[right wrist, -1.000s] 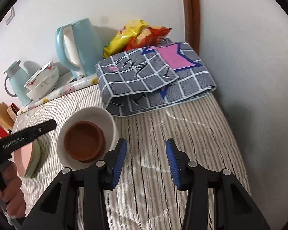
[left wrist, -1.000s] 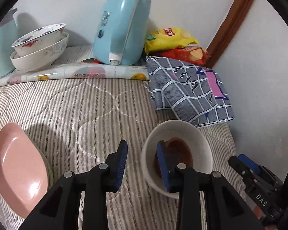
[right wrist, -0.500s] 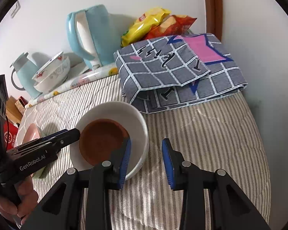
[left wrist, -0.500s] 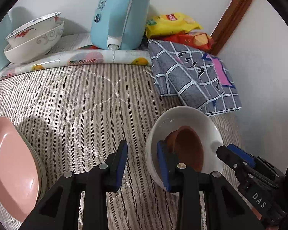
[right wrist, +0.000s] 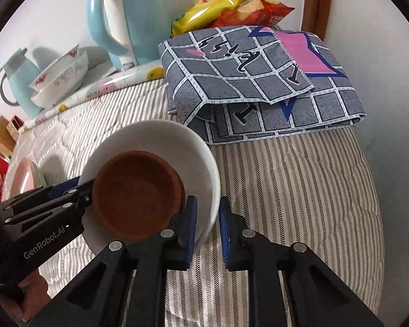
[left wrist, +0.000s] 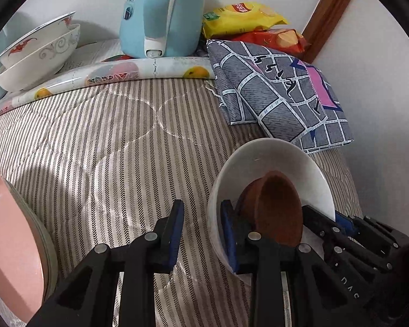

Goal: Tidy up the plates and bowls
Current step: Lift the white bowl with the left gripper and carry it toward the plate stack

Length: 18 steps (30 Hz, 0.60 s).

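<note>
At the far left we see the pink plate point(left wrist: 12, 248) lying on top of another plate on the striped quilt point(left wrist: 109, 141), well apart from our work. Next comes our left gripper point(left wrist: 200, 231), its jaws apart and straddling the near rim of the white bowl point(left wrist: 272, 158): one blue pad sits inside the bowl, the other stands clear outside, so nothing is pinched yet. The white bowl rests on the quilt with the brown bowl point(left wrist: 275, 209) nested inside, tilted against its wall. On the right, our right gripper point(right wrist: 207, 227) also straddles the rim point(right wrist: 214, 190), jaws narrowly apart; we cannot tell whether the pads touch it.

We judge the white bowl to be glazed ceramic: stiff, fairly heavy, slick and breakable. The thin rim is the only hold, so we should pinch it squarely on both sides. The loose brown bowl may slide or clatter if we tip the load, and the soft quilt gives little steadying.
</note>
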Each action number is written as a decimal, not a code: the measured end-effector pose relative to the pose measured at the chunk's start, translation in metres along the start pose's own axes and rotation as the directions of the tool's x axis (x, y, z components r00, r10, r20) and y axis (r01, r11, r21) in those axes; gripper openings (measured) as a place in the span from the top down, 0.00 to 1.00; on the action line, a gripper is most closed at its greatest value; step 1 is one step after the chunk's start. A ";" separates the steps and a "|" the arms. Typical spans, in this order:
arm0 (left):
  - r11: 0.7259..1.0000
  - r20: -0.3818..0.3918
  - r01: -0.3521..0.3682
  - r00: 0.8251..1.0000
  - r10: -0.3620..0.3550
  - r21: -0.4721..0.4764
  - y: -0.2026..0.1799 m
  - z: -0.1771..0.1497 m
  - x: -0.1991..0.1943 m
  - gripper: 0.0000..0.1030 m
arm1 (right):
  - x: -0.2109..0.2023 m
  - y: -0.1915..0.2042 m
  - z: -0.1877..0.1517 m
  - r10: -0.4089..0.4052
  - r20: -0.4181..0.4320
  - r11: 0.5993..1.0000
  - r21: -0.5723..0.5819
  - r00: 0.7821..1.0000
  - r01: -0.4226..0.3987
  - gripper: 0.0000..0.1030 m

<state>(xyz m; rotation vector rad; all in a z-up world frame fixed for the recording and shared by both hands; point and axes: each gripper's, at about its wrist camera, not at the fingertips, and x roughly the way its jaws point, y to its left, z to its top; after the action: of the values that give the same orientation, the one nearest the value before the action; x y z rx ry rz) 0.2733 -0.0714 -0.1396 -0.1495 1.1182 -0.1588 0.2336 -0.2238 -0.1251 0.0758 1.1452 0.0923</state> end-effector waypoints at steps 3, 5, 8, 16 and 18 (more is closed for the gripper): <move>1.000 -0.007 -0.006 1.000 0.006 0.005 0.000 0.000 0.004 0.73 | 0.004 0.002 0.001 -0.019 -0.012 1.000 -0.010 1.000 0.019 0.83; 1.000 -0.005 -0.010 1.000 0.010 0.012 -0.001 0.001 0.004 0.73 | 0.007 0.002 0.001 -0.029 -0.018 1.000 -0.012 0.999 0.029 0.82; 1.000 -0.013 -0.020 1.000 0.020 0.020 -0.003 0.002 0.008 0.73 | 0.009 0.000 0.002 -0.021 -0.020 1.000 0.001 1.000 0.021 0.79; 1.000 -0.011 0.001 1.000 -0.001 -0.008 0.001 0.002 0.011 0.73 | 0.011 -0.019 0.005 0.000 -0.028 0.998 0.055 1.000 0.001 0.58; 1.000 -0.007 0.005 1.000 -0.005 -0.012 0.002 0.002 0.011 0.73 | 0.013 -0.021 0.005 0.021 -0.029 0.998 0.064 0.999 -0.019 0.57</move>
<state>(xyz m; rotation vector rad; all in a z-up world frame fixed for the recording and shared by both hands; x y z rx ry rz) 0.2799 -0.0717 -0.1492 -0.1621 1.1263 -0.1572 0.2442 -0.2437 -0.1368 0.1430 1.1768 0.0749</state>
